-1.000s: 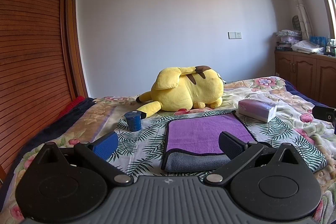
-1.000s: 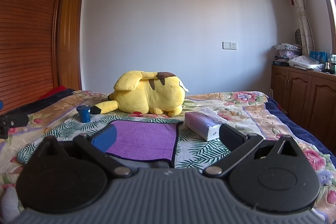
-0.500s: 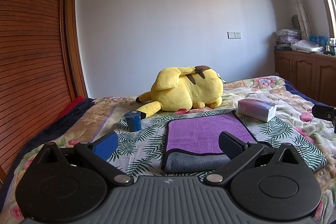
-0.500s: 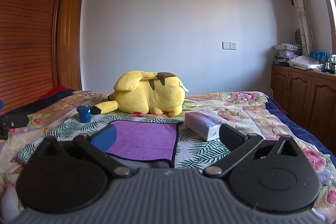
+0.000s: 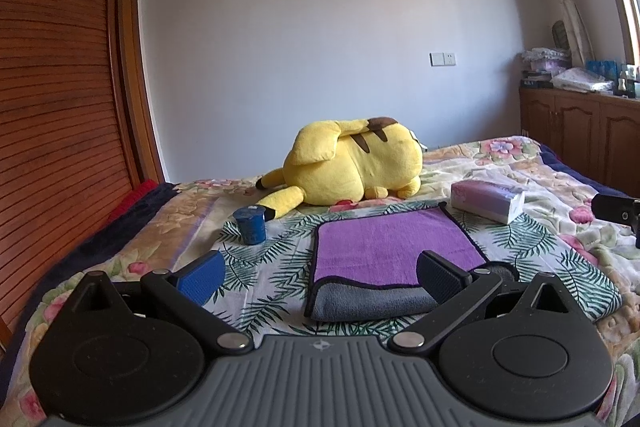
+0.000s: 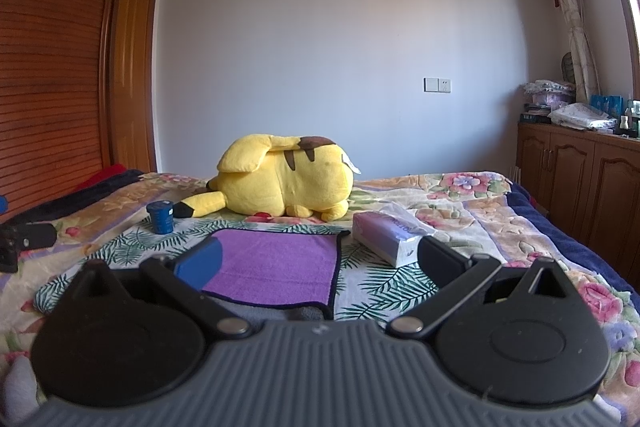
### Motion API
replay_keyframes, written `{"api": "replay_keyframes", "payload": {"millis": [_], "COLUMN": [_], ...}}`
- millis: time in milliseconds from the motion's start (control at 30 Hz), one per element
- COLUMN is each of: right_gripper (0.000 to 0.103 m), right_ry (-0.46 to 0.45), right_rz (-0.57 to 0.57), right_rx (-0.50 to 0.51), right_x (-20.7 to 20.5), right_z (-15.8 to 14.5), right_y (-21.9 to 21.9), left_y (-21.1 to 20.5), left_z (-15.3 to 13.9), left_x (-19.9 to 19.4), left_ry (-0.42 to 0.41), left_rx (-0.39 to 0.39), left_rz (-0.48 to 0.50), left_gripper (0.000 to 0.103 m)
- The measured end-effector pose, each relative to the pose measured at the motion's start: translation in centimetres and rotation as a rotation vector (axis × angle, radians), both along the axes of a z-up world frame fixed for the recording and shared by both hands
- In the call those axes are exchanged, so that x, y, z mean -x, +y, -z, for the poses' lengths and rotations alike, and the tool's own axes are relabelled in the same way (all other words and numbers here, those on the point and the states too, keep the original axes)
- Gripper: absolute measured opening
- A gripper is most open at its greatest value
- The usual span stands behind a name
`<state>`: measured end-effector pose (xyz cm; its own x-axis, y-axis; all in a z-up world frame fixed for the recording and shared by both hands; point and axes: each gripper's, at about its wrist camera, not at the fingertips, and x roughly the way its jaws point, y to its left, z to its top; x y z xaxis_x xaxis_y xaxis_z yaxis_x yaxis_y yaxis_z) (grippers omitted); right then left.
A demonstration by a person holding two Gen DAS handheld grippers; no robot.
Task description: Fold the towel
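Two grippers, neither holding anything. Landmark throughout: the purple microfibre towel with dark piping and grey underside.

Left wrist view. Purple towel (image 5: 394, 249) lies flat on the palm-leaf-print sheet (image 5: 264, 267), already doubled over: purple layer on top, grey layer showing along the near edge. Left gripper (image 5: 320, 273) has its blue-padded fingers (image 5: 200, 273) spread wide apart, empty. Towel sits ahead and toward the right finger, which overlaps its near right corner in the picture; contact cannot be told. Left finger is over bare sheet, off the towel's left edge. Long axis looks roughly left-right, though the fisheye makes this uncertain. Beyond the towel: yellow plush toy with brown stripes (image 5: 352, 163). Beyond its left corner: small blue cylindrical cup (image 5: 250, 225). Beyond its right corner: lilac-and-white tissue pack (image 5: 488, 199). Far right of the towel, a dark part of the other gripper shows.

Right wrist view. Right gripper (image 6: 320, 263), fingers likewise wide apart, empty. Towel (image 6: 280, 263) lies ahead and toward the left finger; right finger is in front of the tissue pack (image 6: 390, 235). Print on the pack is unreadable; no other writing can be made out.

Judgement: both grippers are about equally near the near edge, each by one corner, suiting a two-handed pinch for a further fold.
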<state>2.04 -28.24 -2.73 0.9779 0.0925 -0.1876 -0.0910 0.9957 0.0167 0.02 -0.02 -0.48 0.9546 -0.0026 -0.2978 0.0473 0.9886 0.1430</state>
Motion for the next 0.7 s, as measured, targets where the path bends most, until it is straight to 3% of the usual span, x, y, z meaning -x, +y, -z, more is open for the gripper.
{"api": "replay_keyframes", "payload": {"millis": [700], "right_gripper": [0.103], "right_ry": [0.119], "right_rz": [-0.030], "right_rx": [0.028], "right_x": [-1.5], "right_z": [0.8], "right_y": [1.0], "left_y": [-0.7], "left_z": [1.3], "left_x": [-1.8], "left_ry": [0.130], "left_rx": [-0.022], "left_rz": [0.023], "left_gripper": [0.103]}}
